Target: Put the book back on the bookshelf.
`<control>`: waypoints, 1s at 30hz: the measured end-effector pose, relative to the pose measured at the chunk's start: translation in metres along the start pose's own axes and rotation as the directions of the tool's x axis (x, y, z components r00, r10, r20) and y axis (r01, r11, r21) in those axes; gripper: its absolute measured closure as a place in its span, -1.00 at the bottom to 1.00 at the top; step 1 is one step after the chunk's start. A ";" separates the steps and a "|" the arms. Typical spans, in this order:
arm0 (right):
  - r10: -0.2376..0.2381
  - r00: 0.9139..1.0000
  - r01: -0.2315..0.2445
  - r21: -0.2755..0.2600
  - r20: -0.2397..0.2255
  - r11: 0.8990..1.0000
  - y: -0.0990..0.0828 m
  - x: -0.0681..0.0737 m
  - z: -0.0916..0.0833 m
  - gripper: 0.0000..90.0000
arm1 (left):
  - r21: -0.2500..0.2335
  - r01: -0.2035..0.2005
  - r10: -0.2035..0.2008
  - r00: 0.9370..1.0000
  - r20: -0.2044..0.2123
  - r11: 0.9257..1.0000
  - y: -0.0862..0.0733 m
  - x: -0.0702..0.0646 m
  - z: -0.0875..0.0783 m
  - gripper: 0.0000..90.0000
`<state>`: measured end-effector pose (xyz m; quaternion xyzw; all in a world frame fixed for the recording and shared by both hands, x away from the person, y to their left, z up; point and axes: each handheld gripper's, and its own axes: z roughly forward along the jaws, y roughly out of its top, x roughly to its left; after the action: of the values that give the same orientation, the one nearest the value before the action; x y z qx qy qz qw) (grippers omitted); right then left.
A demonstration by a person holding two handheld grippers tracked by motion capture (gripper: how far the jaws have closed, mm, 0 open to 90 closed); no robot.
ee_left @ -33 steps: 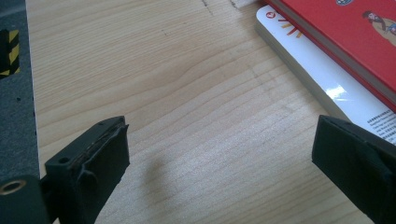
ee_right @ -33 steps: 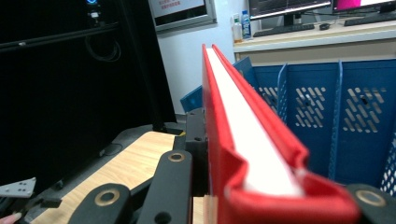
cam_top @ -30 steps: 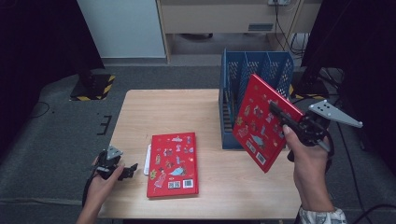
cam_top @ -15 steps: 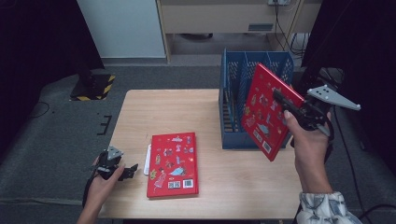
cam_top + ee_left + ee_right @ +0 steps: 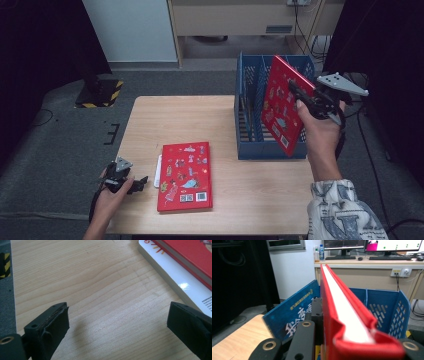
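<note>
- Red book (image 5: 282,105) clamped in right gripper (image 5: 300,97), upper right of the high view, over blue rack (image 5: 250,100).
- Left gripper (image 5: 117,322) view: jaws wide, bare wooden table (image 5: 100,290) between.
- Right gripper view: book's edge centre-frame, jaws gripping it.

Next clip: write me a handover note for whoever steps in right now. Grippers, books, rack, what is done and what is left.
Right gripper: shut on the red book, held tilted in the air over the blue file rack.
Left gripper: open, with nothing between its jaws, low over the wooden table near its front left corner.
Second red book: flat on the table, on top of a white book.
Done: one book picked up and brought to the rack.
Left: slot the held book into a compartment, then probably file the two books on the table.
</note>
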<state>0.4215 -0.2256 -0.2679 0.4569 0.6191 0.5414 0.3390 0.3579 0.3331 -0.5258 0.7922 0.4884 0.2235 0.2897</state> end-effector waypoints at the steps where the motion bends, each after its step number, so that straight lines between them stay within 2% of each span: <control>1: 0.001 1.000 -0.001 0.000 0.005 1.000 0.000 -0.001 0.003 0.77 | 0.001 0.001 -0.001 1.000 0.001 1.000 0.000 0.000 0.000 -0.93; 7: -0.008 1.000 0.008 0.007 0.026 1.000 0.001 -0.006 0.019 0.77 | 0.005 0.005 -0.005 1.000 -0.002 1.000 0.000 0.001 0.001 -0.93; 23: 0.008 0.997 -0.009 0.014 0.081 1.000 -0.004 -0.015 0.048 0.77 | 0.004 0.011 -0.011 1.000 0.000 1.000 0.000 0.000 0.001 -0.93; 30: -0.019 0.994 0.015 0.032 0.104 0.999 -0.006 -0.017 0.062 0.77 | 0.015 0.001 -0.001 1.000 0.000 1.000 0.000 -0.001 0.002 -0.93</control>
<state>0.4831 -0.2192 -0.2865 0.4846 0.6129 0.5040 0.3681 0.3586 0.3315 -0.5278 0.7942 0.4905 0.2196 0.2837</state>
